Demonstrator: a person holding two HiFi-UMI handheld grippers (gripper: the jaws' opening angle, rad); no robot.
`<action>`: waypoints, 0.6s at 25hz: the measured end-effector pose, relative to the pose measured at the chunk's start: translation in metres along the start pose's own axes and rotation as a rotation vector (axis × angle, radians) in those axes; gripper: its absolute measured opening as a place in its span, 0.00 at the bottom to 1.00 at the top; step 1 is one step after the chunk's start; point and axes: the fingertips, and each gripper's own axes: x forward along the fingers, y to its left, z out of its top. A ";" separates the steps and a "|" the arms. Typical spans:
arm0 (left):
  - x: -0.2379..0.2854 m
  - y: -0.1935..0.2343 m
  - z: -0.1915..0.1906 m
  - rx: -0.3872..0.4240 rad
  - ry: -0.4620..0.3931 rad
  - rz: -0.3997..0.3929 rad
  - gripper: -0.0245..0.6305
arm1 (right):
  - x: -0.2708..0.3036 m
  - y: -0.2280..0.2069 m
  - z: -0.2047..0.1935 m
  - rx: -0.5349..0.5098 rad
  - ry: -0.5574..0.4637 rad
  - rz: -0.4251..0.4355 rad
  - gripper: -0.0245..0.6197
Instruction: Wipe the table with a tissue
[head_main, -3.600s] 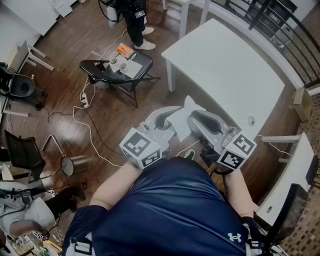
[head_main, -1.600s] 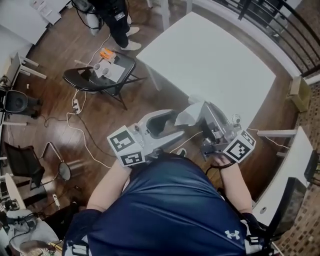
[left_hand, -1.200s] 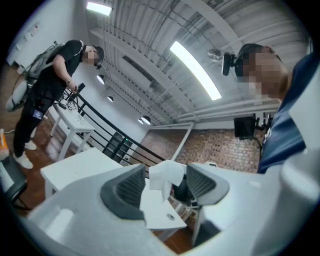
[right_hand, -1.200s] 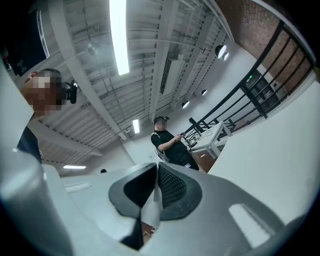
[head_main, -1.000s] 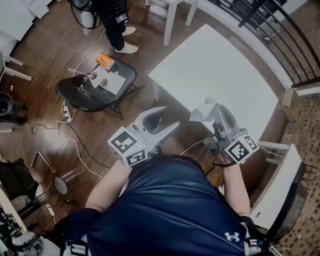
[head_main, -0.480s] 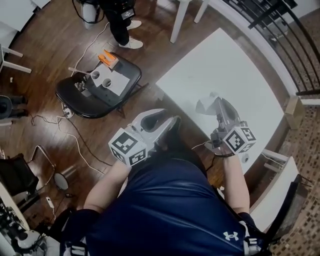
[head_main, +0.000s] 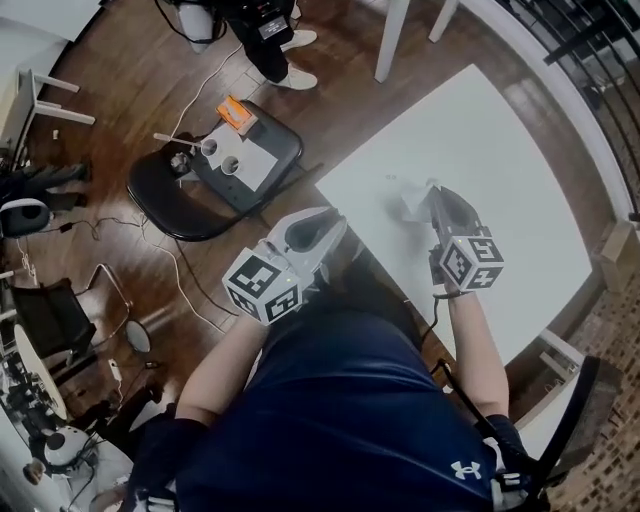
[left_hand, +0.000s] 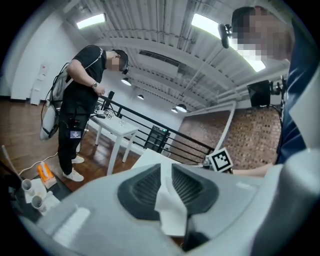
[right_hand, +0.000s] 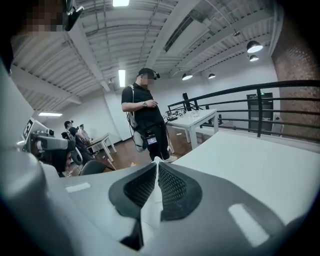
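A crumpled white tissue (head_main: 408, 200) rests at the near left part of the white table (head_main: 500, 150), and my right gripper (head_main: 428, 197) is shut on it. In the right gripper view the tissue (right_hand: 150, 210) fills the slit between the pads of the right gripper (right_hand: 156, 170). My left gripper (head_main: 335, 225) hangs off the table's near corner, over the floor. Its jaws are closing, still slightly apart, with a small scrap of tissue (left_hand: 169, 205) between them in the left gripper (left_hand: 166, 172).
A black folding chair (head_main: 170, 195) with cups, papers and an orange thing stands left of the table. A person (head_main: 265, 30) stands beyond it. Cables (head_main: 190, 270) trail on the wooden floor. A second white table (right_hand: 195, 120) and a black railing (right_hand: 260, 105) lie further off.
The right gripper has carried the tissue forward and down onto the table. The left gripper, which let go of the tissue earlier, has come forward and its jaws have narrowed.
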 end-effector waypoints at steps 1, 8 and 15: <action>0.005 0.004 0.000 -0.009 0.002 0.016 0.14 | 0.007 -0.008 -0.003 -0.009 0.019 -0.008 0.06; 0.027 0.030 -0.016 -0.088 0.059 0.051 0.11 | 0.070 -0.039 -0.025 -0.162 0.160 -0.059 0.06; 0.026 0.063 -0.032 -0.157 0.083 0.083 0.10 | 0.123 -0.092 -0.022 -0.349 0.263 -0.165 0.06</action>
